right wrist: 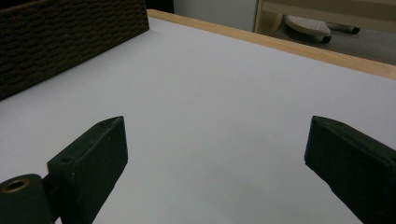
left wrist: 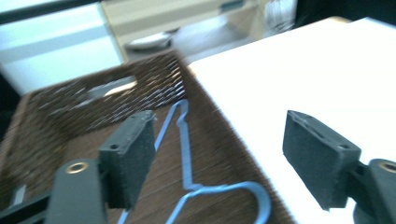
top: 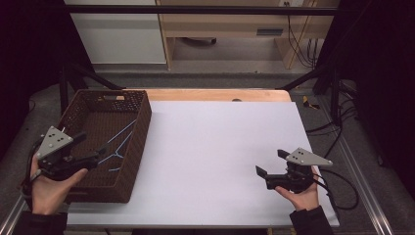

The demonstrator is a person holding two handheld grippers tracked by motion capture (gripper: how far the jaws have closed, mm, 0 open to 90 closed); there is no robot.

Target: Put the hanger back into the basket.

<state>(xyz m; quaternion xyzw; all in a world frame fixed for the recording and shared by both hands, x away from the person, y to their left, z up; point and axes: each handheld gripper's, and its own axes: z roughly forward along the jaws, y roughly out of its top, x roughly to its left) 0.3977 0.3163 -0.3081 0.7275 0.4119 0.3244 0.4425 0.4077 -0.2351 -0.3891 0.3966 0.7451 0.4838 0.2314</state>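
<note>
A: What is seen from the high view?

B: A brown woven basket (top: 105, 142) is set at the left of the counter (top: 220, 156), which is covered by a white sheet. A blue hanger (top: 118, 147) is lain flat on the basket floor. The left gripper (top: 93, 155) is held over the basket's near left part, jaws parted and nothing gripped, probably so that the hanger can be reached from above. The right gripper (top: 269, 164) is held low over bare sheet at the near right, well apart from the basket, jaws wide and empty; it is judged to be kept out of the way.

A: And from the left gripper view?

B: The hanger (left wrist: 187, 158) is seen between and beyond the two spread jaws of the left gripper (left wrist: 229, 158), its hook turned toward the camera. The picture is blurred, but no contact with the hanger is made out. The basket (left wrist: 88, 93) wall is seen behind.

A: The right gripper view?

B: The right gripper (right wrist: 215, 158) is shown wide open above the white sheet (right wrist: 210, 93), with nothing between the jaws. The basket (right wrist: 60, 42) side is seen far off at upper left.
</note>
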